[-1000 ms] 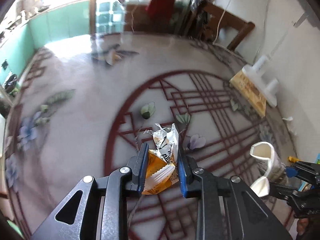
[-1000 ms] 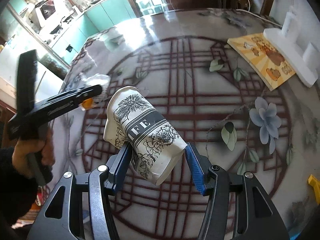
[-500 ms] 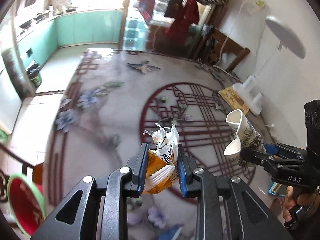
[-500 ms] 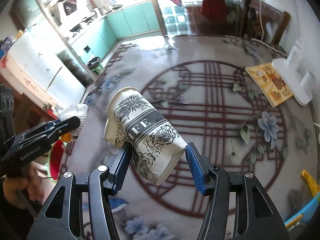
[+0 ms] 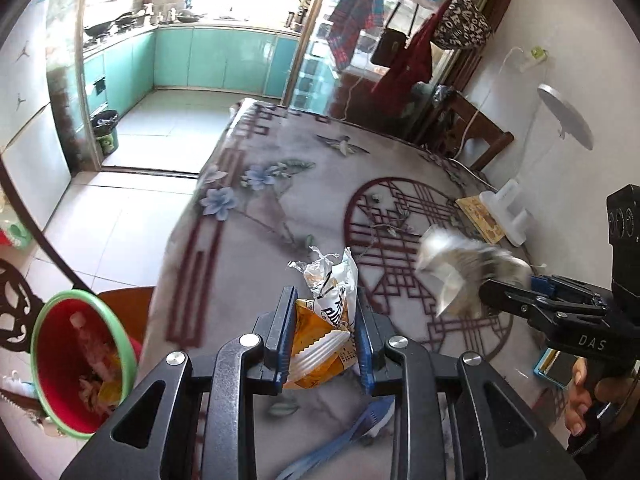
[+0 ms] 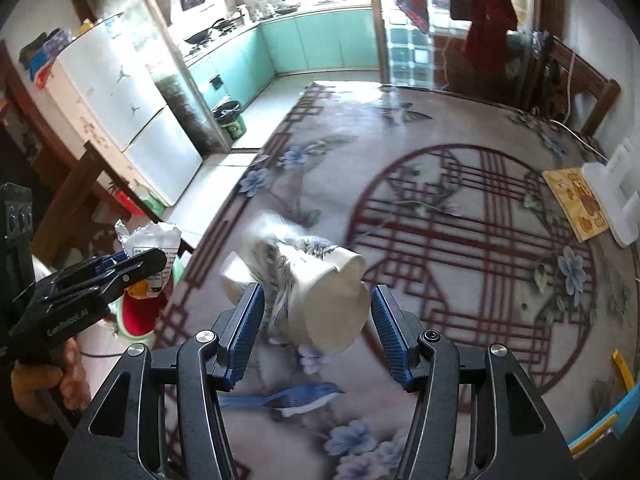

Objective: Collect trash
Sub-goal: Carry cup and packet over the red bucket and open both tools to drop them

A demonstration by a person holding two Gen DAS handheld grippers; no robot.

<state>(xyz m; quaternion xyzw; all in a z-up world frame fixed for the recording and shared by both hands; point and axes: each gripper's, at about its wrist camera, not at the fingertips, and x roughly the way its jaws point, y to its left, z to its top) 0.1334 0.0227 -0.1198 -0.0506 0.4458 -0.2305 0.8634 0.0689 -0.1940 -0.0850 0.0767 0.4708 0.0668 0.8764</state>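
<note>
There are two grippers and each has one piece of trash: the left gripper [image 5: 322, 334] pinches a crumpled wrapper [image 5: 326, 312], and the right gripper [image 6: 318, 332] grips a paper cup [image 6: 316, 296] above the table [image 6: 460, 280]. Only the left view shows inside the one red bin [image 5: 80, 364] on the floor, with trash in it.

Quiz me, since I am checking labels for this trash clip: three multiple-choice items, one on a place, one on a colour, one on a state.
1. Where is the bin?
A. on the floor past the table's edge
B. on the table
C. on a chair seat

2. What colour is the bin's inside?
A. blue
B. red
C. white

3. What do the left tongs hold?
A. nothing
B. a spoon
C. a crumpled snack wrapper

Answers:
1 A, it stands below the table's edge, beside the tablecloth.
2 B, red inside with a green rim.
3 C, both pads press the orange and white wrapper.
</note>
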